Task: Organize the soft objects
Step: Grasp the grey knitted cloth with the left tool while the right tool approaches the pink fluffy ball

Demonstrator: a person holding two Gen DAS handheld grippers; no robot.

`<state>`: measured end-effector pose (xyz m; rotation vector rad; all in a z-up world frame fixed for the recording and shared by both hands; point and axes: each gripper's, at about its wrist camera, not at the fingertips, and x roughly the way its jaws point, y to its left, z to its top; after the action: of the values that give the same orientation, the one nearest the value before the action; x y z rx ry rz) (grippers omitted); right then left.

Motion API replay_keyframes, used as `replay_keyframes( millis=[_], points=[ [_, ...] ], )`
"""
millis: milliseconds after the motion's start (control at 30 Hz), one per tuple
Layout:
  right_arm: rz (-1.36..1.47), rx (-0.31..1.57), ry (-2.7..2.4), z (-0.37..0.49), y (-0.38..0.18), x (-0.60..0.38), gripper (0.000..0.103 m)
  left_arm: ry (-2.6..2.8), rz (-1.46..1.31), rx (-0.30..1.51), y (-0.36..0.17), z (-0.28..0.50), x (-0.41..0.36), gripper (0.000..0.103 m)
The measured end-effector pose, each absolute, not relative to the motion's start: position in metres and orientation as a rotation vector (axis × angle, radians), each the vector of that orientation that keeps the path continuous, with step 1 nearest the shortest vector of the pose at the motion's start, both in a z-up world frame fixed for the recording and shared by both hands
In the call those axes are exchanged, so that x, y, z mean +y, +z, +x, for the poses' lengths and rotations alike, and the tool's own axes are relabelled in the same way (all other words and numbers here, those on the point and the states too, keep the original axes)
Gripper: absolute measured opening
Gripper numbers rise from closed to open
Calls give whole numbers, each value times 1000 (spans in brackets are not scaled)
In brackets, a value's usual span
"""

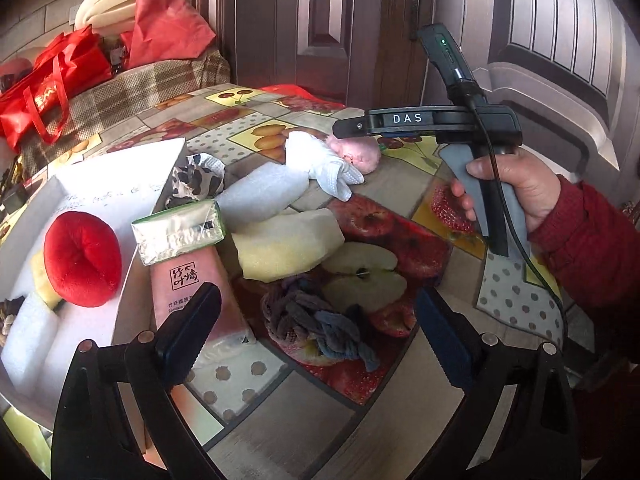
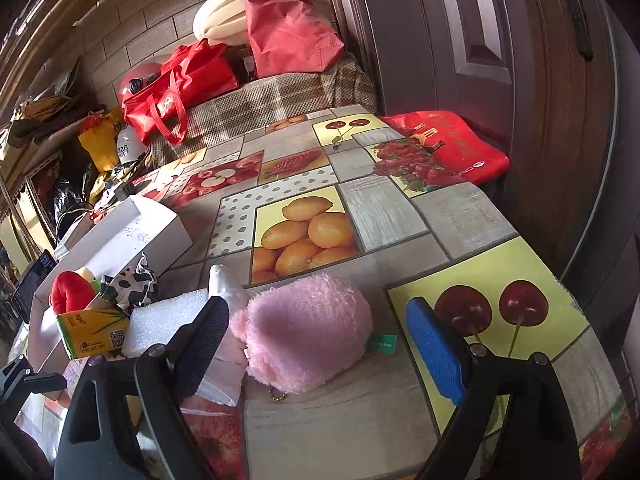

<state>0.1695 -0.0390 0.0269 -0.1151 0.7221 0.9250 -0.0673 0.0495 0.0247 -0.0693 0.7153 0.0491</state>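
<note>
My left gripper (image 1: 316,326) is open and empty above a knotted grey-blue cloth (image 1: 320,330) on the fruit-print table. A yellow sponge (image 1: 286,246), white foam (image 1: 260,196), a tissue pack (image 1: 180,230) and a pink pack (image 1: 192,292) lie beyond it. A white box (image 1: 100,196) at the left holds a red plush (image 1: 82,258). My right gripper (image 2: 316,332) is open, its fingers on either side of a pink fluffy toy (image 2: 308,330). The toy also shows in the left wrist view (image 1: 356,154), beside a white cloth (image 1: 324,162).
A cow-print cloth (image 1: 192,178) hangs at the box corner. Red bags (image 2: 180,80) and foam rolls (image 2: 218,16) sit on a checked seat behind the table. A red bag (image 2: 452,148) lies at the table's far right edge by the wooden door (image 2: 460,40).
</note>
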Motion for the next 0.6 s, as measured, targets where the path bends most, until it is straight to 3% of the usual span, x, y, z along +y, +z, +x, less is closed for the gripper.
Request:
replay_keyframes(
  millis=[100,167,200,233,267,300,333,533,600],
  points=[
    [-170,770,960,168,20,-25,89,40,-60,730,22,-65,46,96],
    [-155,759,961,167,22,-29,69,29,-38,744,21,-63,42,92],
    [-139,762,954,169,22,-33,62,23,-30,756,19,-62,40,81],
    [-117,766,954,171,22,-37,59,19,-28,775,17,-59,39,64],
    [-97,770,954,172,22,-40,58,25,-30,799,14,-55,40,57],
    [-78,771,947,174,23,-43,58,21,-38,814,12,-53,41,42],
    [-61,768,941,174,23,-47,58,13,-46,821,11,-52,42,38],
    [8,767,943,179,26,-55,49,17,-32,833,8,-51,40,37],
    [18,745,945,177,29,-58,43,7,-20,823,9,-52,37,29]
  ],
)
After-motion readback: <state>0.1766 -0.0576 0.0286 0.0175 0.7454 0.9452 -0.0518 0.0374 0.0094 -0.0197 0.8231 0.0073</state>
